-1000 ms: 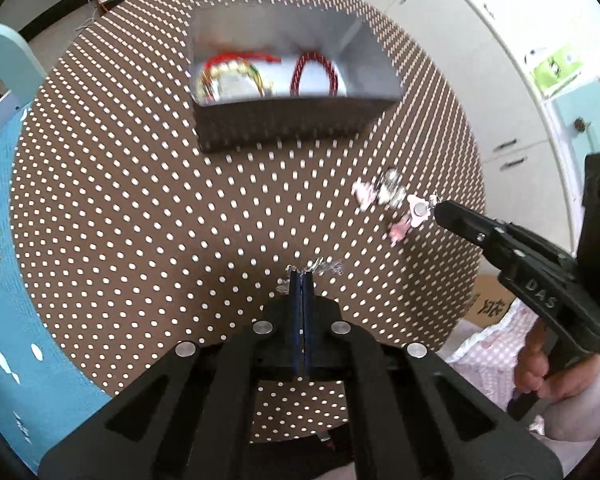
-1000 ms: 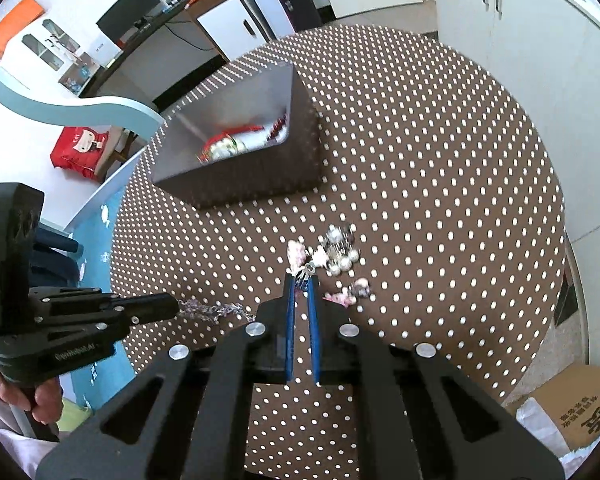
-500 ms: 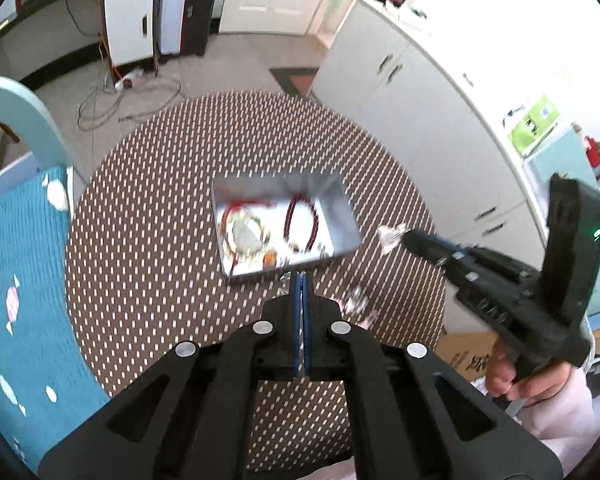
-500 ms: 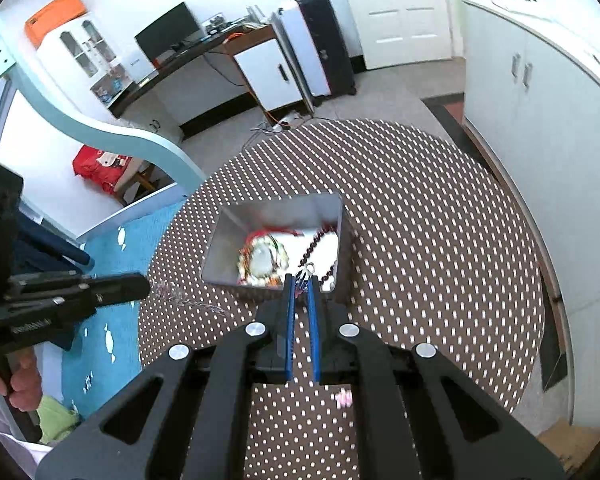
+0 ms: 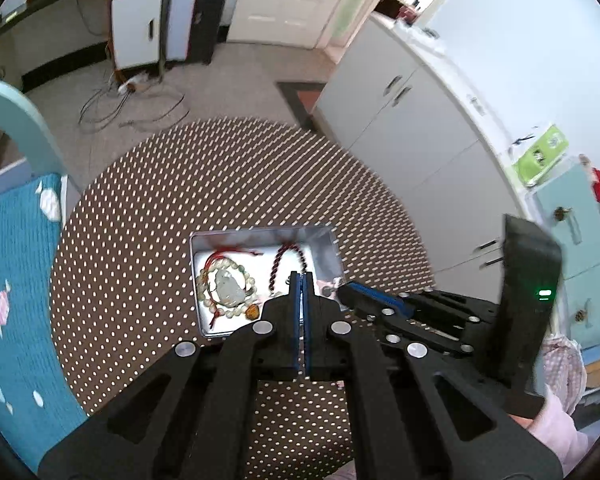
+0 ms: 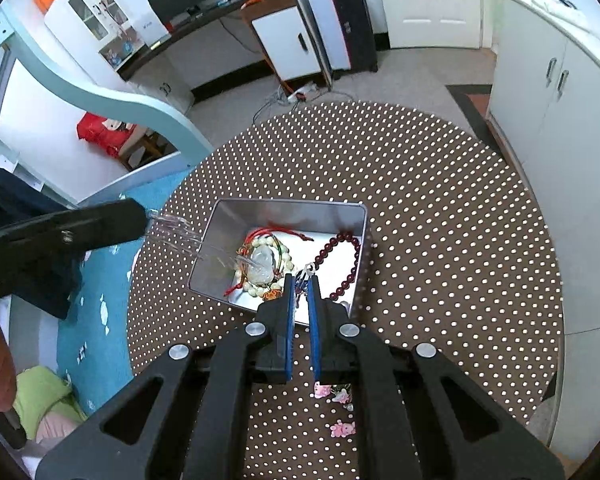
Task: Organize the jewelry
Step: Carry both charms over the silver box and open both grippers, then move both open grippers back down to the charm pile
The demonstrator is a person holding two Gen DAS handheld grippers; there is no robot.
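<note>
A silver metal tin (image 5: pixel 204 248) (image 6: pixel 228 216) sits on the round brown dotted table (image 6: pixel 440 240). In it lie a pale bead bracelet with a jade pendant and red cord (image 5: pixel 226 286) (image 6: pixel 266 260) and a dark red bead bracelet (image 5: pixel 278 264) (image 6: pixel 350 260). My left gripper (image 5: pixel 301 276) (image 6: pixel 142 218) is shut on a thin silvery chain (image 6: pixel 188 238) that hangs over the tin's left side. My right gripper (image 6: pixel 302 278) (image 5: pixel 342 292) is shut on a charm bracelet with a small silver clasp (image 6: pixel 309 269), held above the tin's front part.
Pink charms (image 6: pixel 338 394) of the bracelet show below my right gripper over the table near its front edge. A teal blanket (image 5: pixel 12 280) and a curved light-blue frame (image 6: pixel 112 100) stand left of the table. White cabinets (image 6: pixel 560 100) stand to the right.
Both grippers rose from the table with their jewelry and moved over the tin. The chain now dangles over the tin's left side, and the charm bracelet hangs above its front.
</note>
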